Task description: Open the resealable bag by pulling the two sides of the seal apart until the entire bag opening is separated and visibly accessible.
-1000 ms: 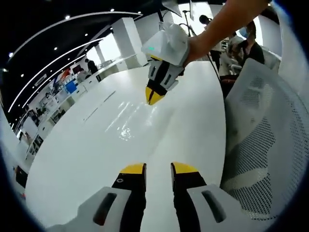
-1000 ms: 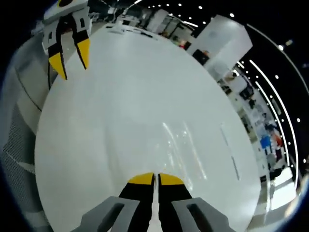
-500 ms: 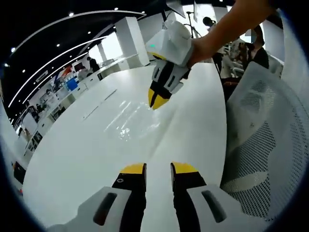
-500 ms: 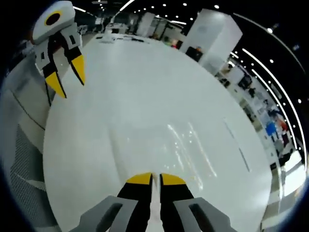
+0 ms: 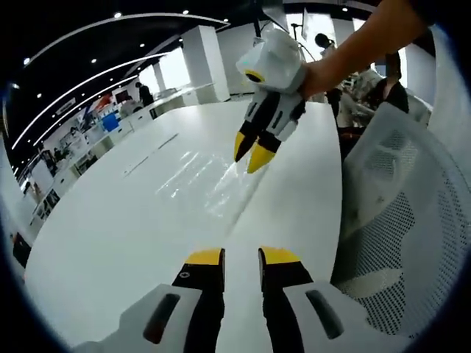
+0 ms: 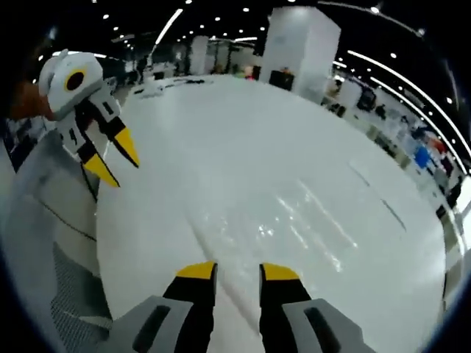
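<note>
Right gripper [image 6: 238, 271] has let go — its yellow-tipped jaws, pinched together half a second ago, now stand apart with a clear gap and nothing between them. Seen from the left gripper view [image 5: 250, 153] it hangs over the table with both tips spread, and it has rolled so both tips show side by side. Left gripper [image 5: 241, 256] is unchanged: jaws parted to a narrow gap, empty; from the right gripper view [image 6: 110, 162] it hovers off the table's near-left edge, tips apart.

Resealable bag [image 6: 294, 228] lies flat on the table just ahead of the right gripper's tips — clear plastic, readable mostly by its glare streaks and one straight crease. In the left gripper view it shows as a glossy patch [image 5: 210, 187] below the right gripper, between the two tools. Cannot tell whether the seal is open.

Nothing blocks either gripper's path to the bag. White mesh chair back [image 5: 397, 220] sits just beside the table edge on the right of the left gripper view. A person's bare forearm [image 5: 353, 44] carries the right gripper; another person [image 5: 386, 81] sits behind.

White round-edged table [image 6: 221, 125], glossy. Large open hall — white pillar [image 6: 298, 44], curved ceiling light strips, desks and displays far back.
</note>
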The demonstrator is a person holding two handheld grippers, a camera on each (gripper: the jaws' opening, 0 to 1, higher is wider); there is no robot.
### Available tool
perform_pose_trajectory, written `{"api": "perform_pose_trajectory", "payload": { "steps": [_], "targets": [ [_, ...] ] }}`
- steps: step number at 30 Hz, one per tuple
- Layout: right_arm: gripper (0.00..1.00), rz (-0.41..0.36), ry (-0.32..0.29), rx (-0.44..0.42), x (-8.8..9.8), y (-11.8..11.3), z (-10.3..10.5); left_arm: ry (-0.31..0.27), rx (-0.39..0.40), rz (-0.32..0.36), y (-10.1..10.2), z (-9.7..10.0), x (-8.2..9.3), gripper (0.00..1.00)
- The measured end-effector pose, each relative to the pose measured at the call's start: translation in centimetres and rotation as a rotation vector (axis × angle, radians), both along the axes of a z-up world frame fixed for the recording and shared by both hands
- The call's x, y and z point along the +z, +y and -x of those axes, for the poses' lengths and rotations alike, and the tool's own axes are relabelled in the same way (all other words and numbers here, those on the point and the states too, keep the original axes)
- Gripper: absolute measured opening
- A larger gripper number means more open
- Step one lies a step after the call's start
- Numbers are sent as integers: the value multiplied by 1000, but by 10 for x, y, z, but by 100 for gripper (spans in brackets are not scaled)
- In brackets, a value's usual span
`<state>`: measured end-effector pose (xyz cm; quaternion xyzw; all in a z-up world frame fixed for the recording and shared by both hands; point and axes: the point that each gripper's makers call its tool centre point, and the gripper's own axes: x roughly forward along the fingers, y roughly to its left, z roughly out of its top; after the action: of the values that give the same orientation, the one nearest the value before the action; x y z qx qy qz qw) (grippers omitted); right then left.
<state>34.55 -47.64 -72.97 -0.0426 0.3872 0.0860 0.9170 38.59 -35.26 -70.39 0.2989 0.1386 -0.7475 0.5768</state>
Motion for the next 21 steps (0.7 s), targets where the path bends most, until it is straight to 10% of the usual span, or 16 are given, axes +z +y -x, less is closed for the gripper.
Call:
{"api": "perform_pose_trajectory", "payload": {
  "steps": [13,21],
  "targets": [
    [65,-75,-130,-125,17,4,0,8,86,3,9,-20,-1,43],
    [72,-134,-168,-225,25,-1,17,68,137,-11,4,-23,0,71]
  ]
}}
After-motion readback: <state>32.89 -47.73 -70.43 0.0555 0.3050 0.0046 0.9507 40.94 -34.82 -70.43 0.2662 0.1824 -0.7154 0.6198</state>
